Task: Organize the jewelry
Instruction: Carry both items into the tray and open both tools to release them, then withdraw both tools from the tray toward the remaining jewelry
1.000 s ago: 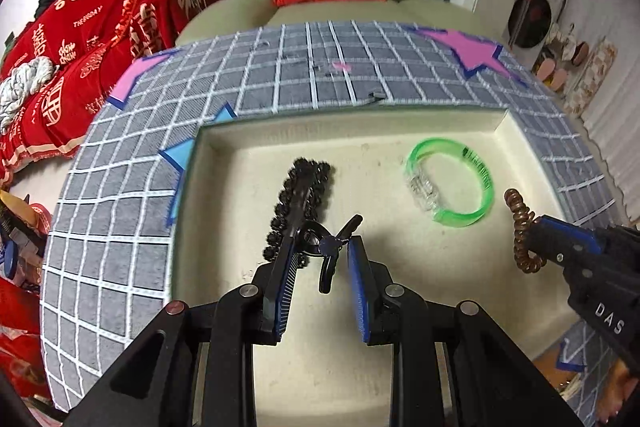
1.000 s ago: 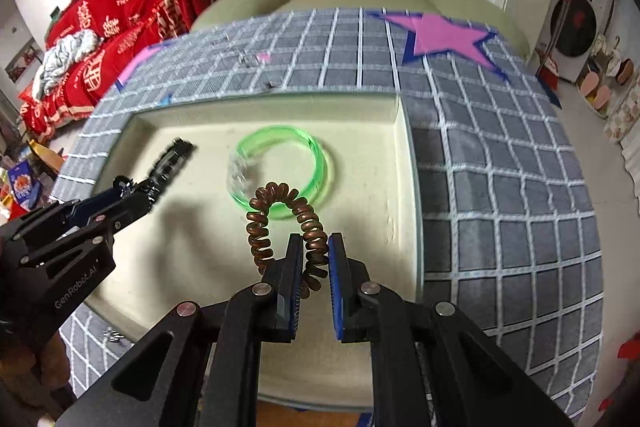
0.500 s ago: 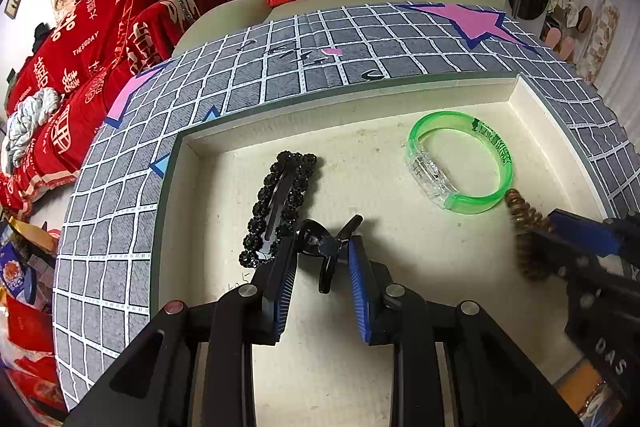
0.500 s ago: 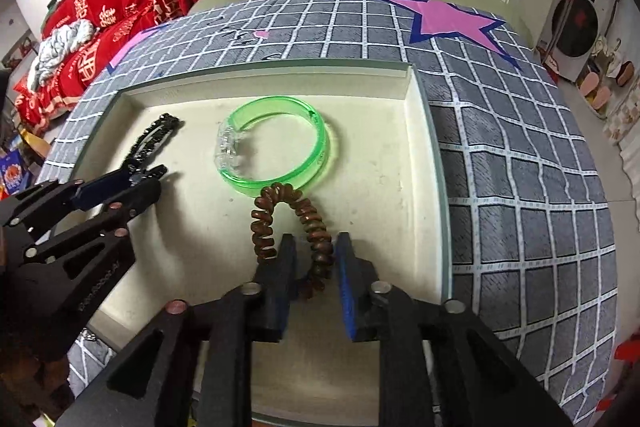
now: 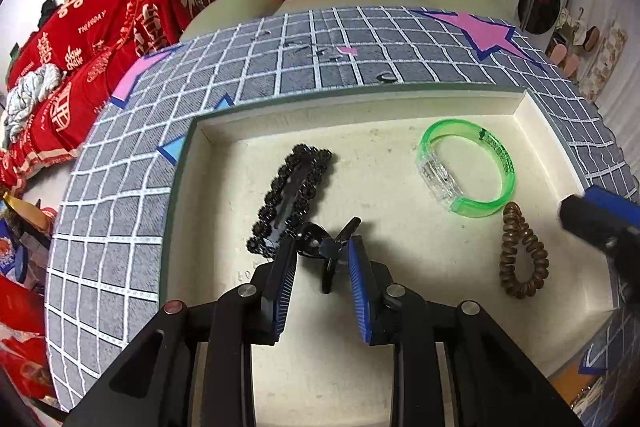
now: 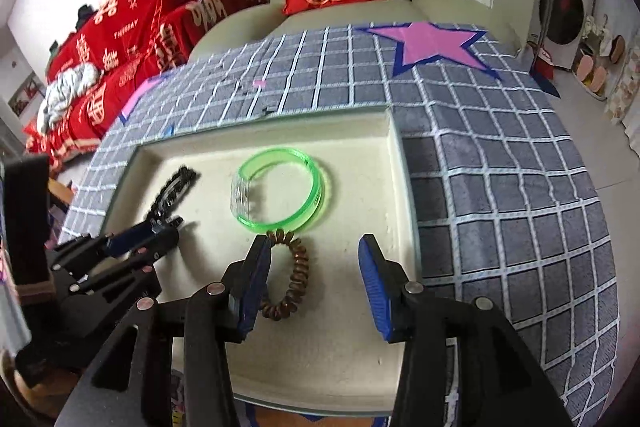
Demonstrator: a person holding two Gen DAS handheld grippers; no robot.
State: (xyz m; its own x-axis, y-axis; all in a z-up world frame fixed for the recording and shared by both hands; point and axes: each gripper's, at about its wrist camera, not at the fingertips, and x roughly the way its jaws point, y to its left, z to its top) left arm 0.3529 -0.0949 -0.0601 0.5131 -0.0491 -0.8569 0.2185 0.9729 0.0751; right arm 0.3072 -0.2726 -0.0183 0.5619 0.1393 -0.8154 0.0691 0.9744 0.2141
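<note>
Coiled brown hair tie – glossy green bangle

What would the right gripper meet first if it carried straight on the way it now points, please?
Probably the brown spiral hair tie lying in the tray between the right gripper's just-opened jaws, nearer its left finger; beyond it lies the green bracelet. Depth is uncertain.

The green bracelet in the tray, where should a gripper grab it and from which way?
Probably the plain green band of the green bracelet, opposite its bulky clear block. It lies flat in the tray, so come from above, one finger inside the ring and one outside. Avoid the near edge, where the brown coil hair tie lies close against it.
</note>
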